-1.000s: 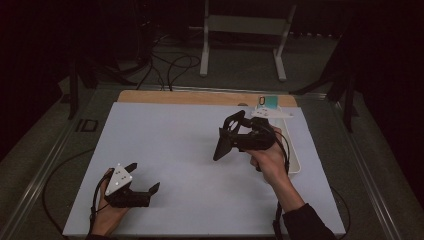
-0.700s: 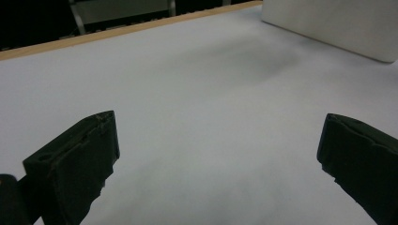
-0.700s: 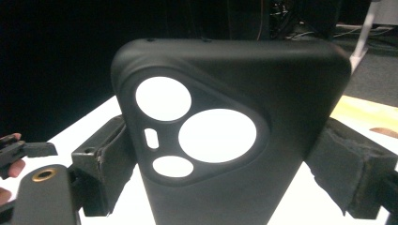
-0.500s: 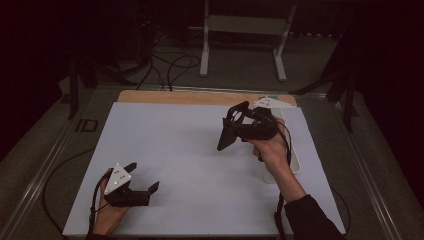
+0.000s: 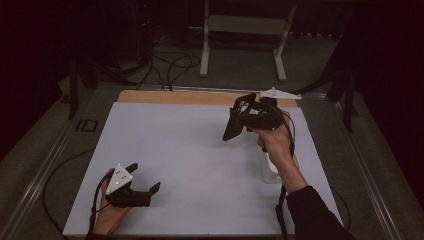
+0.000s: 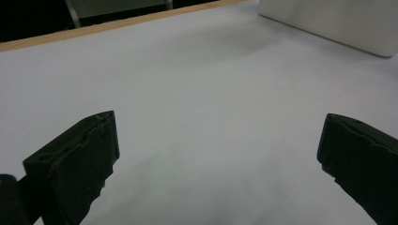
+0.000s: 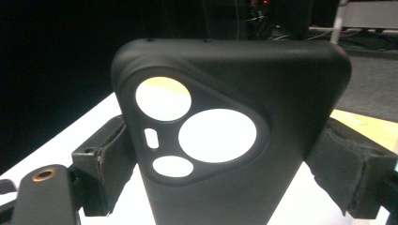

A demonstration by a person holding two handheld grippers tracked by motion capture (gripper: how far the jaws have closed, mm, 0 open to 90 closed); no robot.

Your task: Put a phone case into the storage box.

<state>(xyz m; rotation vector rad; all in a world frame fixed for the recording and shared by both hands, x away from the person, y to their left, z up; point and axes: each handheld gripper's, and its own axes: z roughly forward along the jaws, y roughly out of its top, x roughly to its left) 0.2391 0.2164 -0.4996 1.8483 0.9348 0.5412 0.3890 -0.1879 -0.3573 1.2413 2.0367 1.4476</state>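
Black and matte, the phone case carried no readable brand or writing; its camera cut-outs showed the pale table through them. It stood upright between the jaws of the right gripper, which were clamped on its two long edges, raised above the far right part of the white table. The left gripper rested low at the near left, jaws wide apart and holding nothing. Compared with half a second before, the right gripper had moved slightly farther from the person; the left one had stayed put.
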